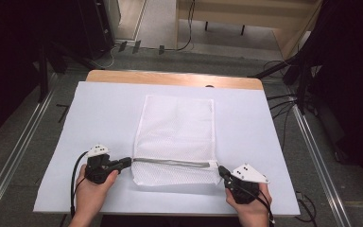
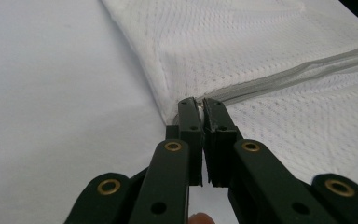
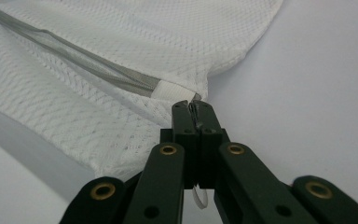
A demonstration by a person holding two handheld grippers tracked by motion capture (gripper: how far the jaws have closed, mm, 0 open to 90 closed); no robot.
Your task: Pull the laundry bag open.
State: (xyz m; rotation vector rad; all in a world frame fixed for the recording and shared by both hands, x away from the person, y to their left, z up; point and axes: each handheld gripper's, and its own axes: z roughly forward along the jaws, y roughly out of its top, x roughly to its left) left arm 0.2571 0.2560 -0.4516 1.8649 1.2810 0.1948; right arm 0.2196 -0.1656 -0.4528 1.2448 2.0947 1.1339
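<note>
A white mesh bag (image 1: 177,127) lies flat in the middle of the table, with a grey zipper (image 1: 170,162) running across it near its front end. My left gripper (image 1: 128,162) is shut at the zipper's left end, pinching the bag's edge (image 2: 177,100). In the left gripper view its tips (image 2: 199,103) meet right where the zipper (image 2: 298,74) stops. My right gripper (image 1: 221,170) is shut on the bag's right edge, beside a white tab (image 3: 168,88) at the end of the zipper (image 3: 74,60). A thin white cord loop (image 3: 198,199) hangs between the right gripper's (image 3: 190,106) jaws.
A white sheet (image 1: 104,113) covers the table, and a wooden strip (image 1: 170,78) shows at its far edge. Metal rails (image 1: 14,151) run along the floor on both sides. Cables (image 1: 283,101) and black stands crowd the floor at the right and the back.
</note>
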